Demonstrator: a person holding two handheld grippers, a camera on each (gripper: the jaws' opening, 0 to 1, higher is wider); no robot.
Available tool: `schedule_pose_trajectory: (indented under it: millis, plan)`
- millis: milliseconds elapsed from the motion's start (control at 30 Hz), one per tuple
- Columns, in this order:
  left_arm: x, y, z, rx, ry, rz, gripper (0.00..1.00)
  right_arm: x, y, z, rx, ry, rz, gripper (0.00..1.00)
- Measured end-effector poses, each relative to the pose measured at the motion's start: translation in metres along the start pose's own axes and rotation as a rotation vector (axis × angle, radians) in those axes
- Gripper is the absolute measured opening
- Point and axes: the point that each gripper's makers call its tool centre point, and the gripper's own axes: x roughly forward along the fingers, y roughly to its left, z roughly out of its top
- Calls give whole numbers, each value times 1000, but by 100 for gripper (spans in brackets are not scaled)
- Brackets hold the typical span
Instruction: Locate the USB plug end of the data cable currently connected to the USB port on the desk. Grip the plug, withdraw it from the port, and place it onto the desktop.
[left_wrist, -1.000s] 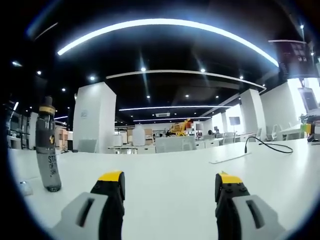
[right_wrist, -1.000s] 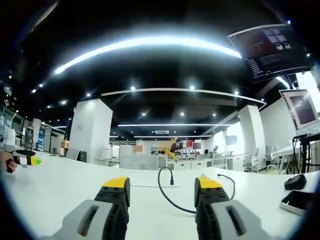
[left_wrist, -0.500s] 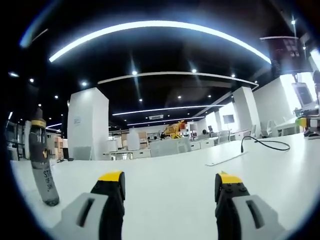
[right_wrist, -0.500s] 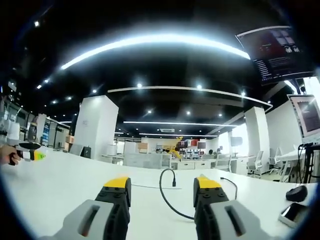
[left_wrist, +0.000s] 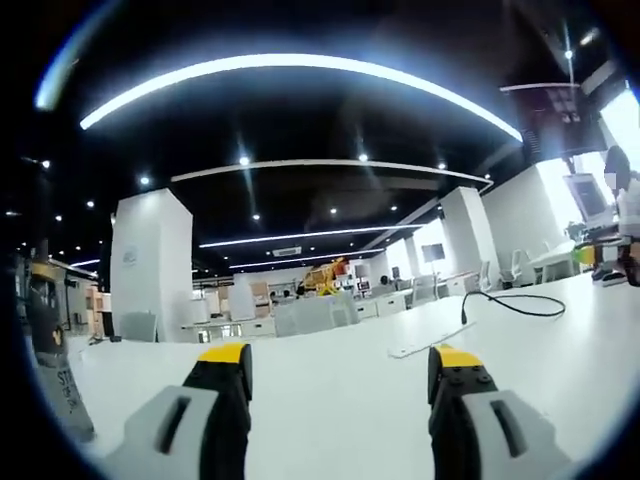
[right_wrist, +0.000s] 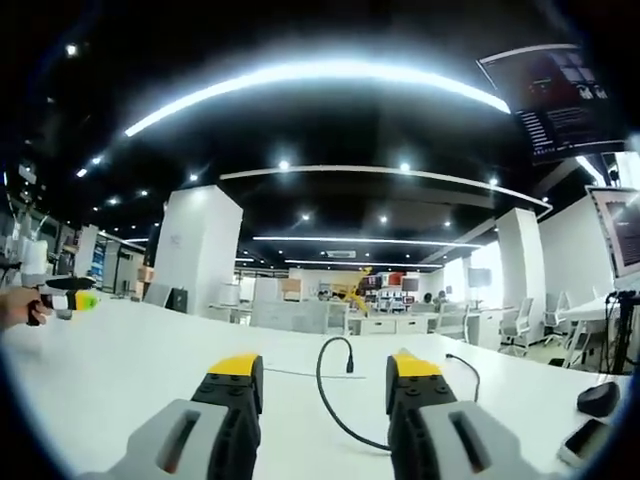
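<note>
A dark grey labelled bottle (left_wrist: 50, 360) is seen upright on the white tabletop (left_wrist: 330, 390) at nine o'clock. The left tool (left_wrist: 338, 372) and right tool (right_wrist: 325, 378) are held spread, gripping nothing. The thin black data cable (right_wrist: 335, 395) is arched between the right tool's jaws, its plug end (right_wrist: 349, 362) raised.

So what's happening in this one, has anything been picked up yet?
Not yet. A person holds two yellow-tipped grippers low over a white desk in an open office. The right gripper is open and empty, pointing at a thin black data cable that arches up off the desk between its jaws, one end raised. The left gripper is also open and empty, with the same cable lying far off to its right and a dark labelled bottle at its left. The port isn't discernible.
</note>
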Motion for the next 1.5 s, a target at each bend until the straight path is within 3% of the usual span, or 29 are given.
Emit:
schedule_pose_trajectory:
  millis: [233,533,633,733,867,1267,1500]
  plan:
    - [24,-22,0,8,10,-89,73,9,-7,-1,4,19,17,50]
    - [55,-41,-4,5,9,-158,71,19,-18,-4,-23,52,19,50]
    - [65,-47,-5,16,12,-169,67,24,-21,-7,-32,68,23,49]
    - [74,-54,-5,-11,9,-186,67,28,-23,-9,-22,74,28,49]
    - [86,-67,-5,9,5,-218,68,35,-30,-12,-20,88,26,49]
    - [119,-95,-24,8,37,-278,68,53,-36,-17,-12,114,49,50]
    - [132,-102,-30,3,42,-287,67,60,-40,-21,-10,121,54,50]
